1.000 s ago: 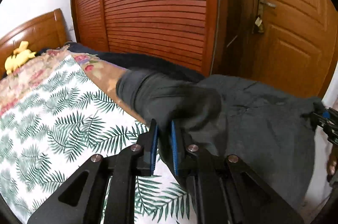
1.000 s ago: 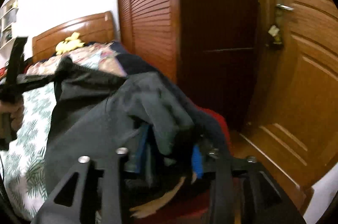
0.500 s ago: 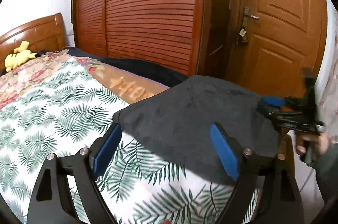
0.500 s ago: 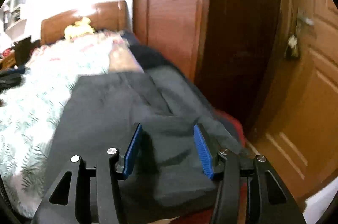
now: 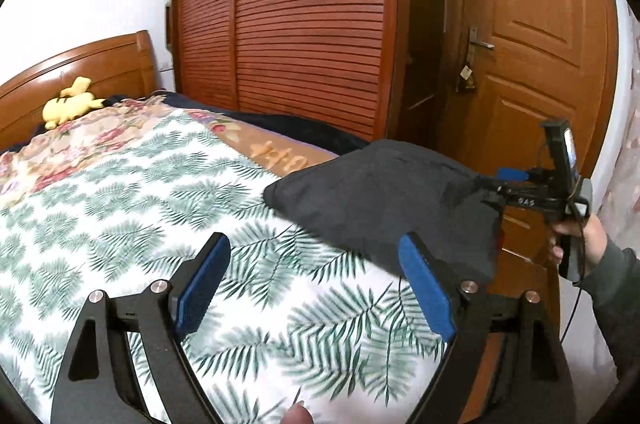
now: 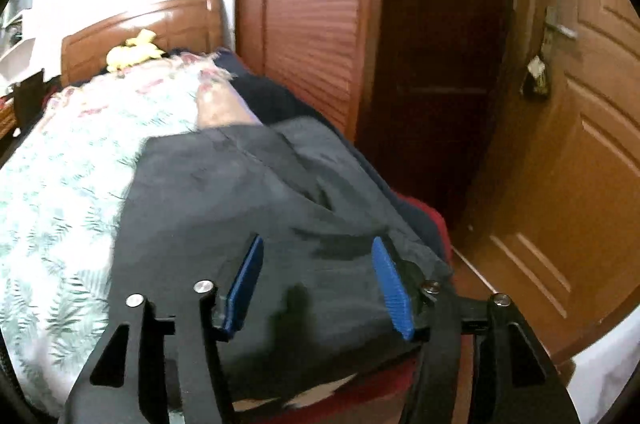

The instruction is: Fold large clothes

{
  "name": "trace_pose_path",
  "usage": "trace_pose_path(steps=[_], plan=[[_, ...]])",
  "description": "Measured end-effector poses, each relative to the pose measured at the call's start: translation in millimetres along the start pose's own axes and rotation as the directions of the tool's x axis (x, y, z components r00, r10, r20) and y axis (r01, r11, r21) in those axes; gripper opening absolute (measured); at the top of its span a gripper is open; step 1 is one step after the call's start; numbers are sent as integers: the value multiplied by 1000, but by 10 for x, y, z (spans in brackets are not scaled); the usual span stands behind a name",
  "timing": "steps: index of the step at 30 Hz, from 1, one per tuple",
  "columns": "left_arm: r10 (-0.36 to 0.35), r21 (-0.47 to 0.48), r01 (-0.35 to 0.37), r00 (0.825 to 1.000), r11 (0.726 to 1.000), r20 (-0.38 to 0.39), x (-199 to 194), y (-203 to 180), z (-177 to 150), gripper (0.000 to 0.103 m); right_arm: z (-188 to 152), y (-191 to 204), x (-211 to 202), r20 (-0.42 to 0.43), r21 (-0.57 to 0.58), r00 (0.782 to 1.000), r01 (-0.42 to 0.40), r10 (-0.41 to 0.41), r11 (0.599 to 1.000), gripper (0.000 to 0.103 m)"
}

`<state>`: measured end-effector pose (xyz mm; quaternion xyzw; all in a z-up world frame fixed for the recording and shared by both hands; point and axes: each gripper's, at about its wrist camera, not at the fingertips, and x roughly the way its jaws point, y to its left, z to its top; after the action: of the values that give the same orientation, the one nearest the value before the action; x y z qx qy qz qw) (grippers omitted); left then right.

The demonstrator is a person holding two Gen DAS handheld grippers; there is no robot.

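both tongs apart, gripping nothing: left tongs (image 5: pixel 312 288) wide, right tongs (image 6: pixel 320 288) just opening over dark garment (image 5: pixel 384 199). garment folded at bed (image 5: pixel 120 207) corner; tidying, further clothes maybe left.

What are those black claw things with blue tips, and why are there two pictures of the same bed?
Each claw is a hand-held gripper with a camera on it, so each picture looks out along one claw. A person holds one in each hand. The left gripper looks across the leaf-patterned white bedspread; its jaws are wide open and empty. From there you also see the right gripper in the person's hand. The right gripper's own picture shows its jaws, which have just been opening, above the folded dark grey garment, not squeezing it. A yellow plush toy sits by the wooden headboard.
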<state>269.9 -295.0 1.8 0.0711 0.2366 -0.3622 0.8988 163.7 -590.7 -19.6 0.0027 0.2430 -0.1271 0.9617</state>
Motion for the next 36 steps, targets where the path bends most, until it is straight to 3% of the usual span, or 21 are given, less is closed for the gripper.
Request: trace_pose_path(steps=[5,9,14,19,24,26,31,36], plan=[[55,-3,-55,998,998,11,-487,112,-157,87,-59,493,-419,42,-29,995,-85,86,996,76],[107,-12,-107,994,994,11,-865,212,-302,87,-212,945,-780,61,-64,985,-160,164,985,77],[182,-29,-182,983,983,9,-1307,307,-511,87,-340,1508,-1076,61,-115,957,-277,285,954,77],[235,-69,-234,972,970,3,-1684,375,-815,87,-526,2033,-1374,49,-164,914,-391,404,905,77],[284,-134,-284,959,949,-23,-1890,490,-1117,87,-743,2334,-1526,15,-193,875,-473,485,860,77],[306,-163,-308,951,937,-37,-1932,562,-1235,87,-738,2502,-1411,-6,-205,863,-495,505,844,77],[335,-249,-345,938,905,-84,-2003,809,-1581,86,-798,2736,-1317,-33,-225,853,-514,521,828,84],[403,-294,-418,908,859,-114,-2131,970,-1867,87,-770,2856,-1240,-47,-231,840,-535,540,812,85]])
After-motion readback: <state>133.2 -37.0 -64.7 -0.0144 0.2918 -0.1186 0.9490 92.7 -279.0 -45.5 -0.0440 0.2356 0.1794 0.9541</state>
